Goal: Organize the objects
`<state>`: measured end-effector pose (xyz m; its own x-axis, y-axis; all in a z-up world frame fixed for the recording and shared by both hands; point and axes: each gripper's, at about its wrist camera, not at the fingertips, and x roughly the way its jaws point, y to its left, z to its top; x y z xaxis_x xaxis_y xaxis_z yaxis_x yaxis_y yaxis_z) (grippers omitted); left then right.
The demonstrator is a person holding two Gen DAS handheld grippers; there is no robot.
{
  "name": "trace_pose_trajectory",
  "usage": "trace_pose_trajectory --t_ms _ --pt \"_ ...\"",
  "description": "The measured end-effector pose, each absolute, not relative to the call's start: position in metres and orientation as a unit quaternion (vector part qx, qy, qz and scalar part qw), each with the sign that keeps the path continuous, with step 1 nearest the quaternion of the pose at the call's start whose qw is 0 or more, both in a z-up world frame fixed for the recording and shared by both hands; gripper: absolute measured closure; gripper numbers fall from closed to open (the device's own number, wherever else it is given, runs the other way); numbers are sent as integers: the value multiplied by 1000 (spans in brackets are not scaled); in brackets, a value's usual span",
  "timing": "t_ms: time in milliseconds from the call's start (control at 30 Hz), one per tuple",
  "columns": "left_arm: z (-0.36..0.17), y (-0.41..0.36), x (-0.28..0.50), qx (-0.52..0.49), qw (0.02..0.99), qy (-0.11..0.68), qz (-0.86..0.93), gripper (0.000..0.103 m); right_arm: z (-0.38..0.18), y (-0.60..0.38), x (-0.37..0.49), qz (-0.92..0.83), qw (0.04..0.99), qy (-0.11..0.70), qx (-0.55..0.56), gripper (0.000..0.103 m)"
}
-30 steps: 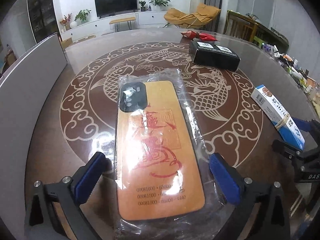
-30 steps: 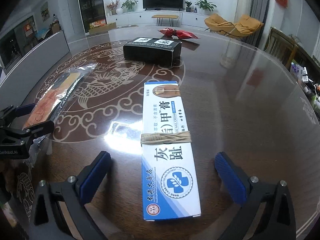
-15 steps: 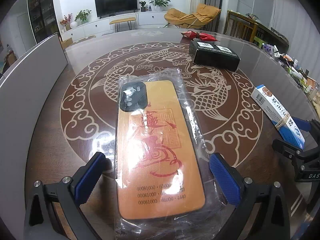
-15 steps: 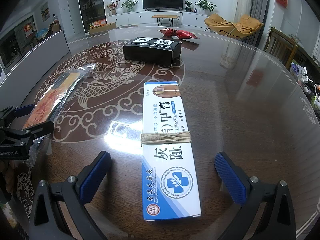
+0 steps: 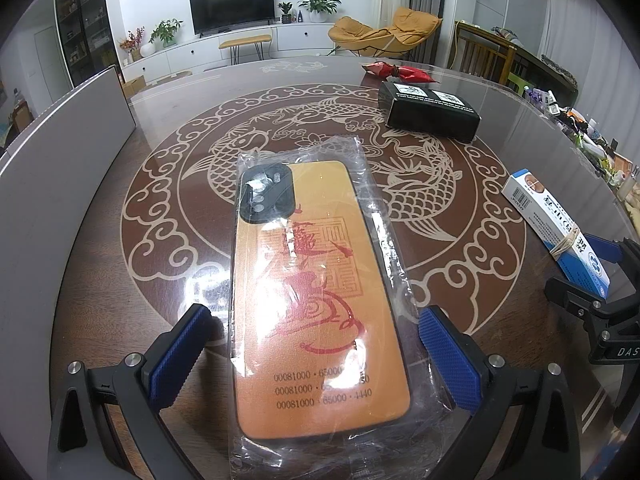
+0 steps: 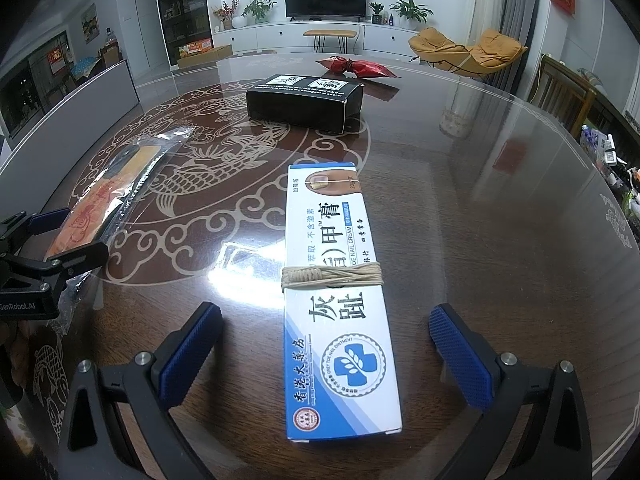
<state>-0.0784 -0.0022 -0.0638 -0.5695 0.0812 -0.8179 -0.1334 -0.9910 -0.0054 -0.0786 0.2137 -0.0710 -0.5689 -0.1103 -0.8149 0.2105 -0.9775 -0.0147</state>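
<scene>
The left gripper (image 5: 314, 354) stands wide around the bagged phone case (image 5: 316, 292) at frame centre; the right gripper (image 6: 326, 354) is wide around the ointment box (image 6: 336, 300).

L gripper (image 5: 316, 356) low over table w/ both blue-padded fingers (image 5: 176, 354) spread wide, nothing clamped; R gripper (image 6: 326, 354) same pose, jaws wide apart, pads (image 6: 460, 358) touching nothing, the two grippers side by side.

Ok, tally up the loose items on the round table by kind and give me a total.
Boxes: 2, the black box and the blue-and-white ointment box.
Bagged phone cases: 1, the orange phone case.
Red wrapped packets: 1, the red packet.
Total: 4.
</scene>
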Motion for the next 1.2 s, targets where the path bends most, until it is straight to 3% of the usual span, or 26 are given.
trace_pose_trajectory --t_ms 667,733,767,1067,1133,1200 --pt "-61 -11 -98 -505 80 38 858 0 -73 213 -76 -884 91 55 455 0" --pt "-60 -10 -104 -501 76 35 861 13 -73 213 -76 -884 91 55 455 0" --pt "-55 -8 -105 -492 82 36 866 27 -73 213 -76 -884 91 55 455 0" --pt "-54 -17 -77 -464 87 15 881 28 -74 211 -87 -878 83 43 470 0" --pt "-52 -20 -64 -454 87 15 887 28 -68 209 -94 -870 111 28 480 12" --pt "-49 -21 -55 -449 92 3 889 29 -63 204 -105 -858 116 53 498 59"
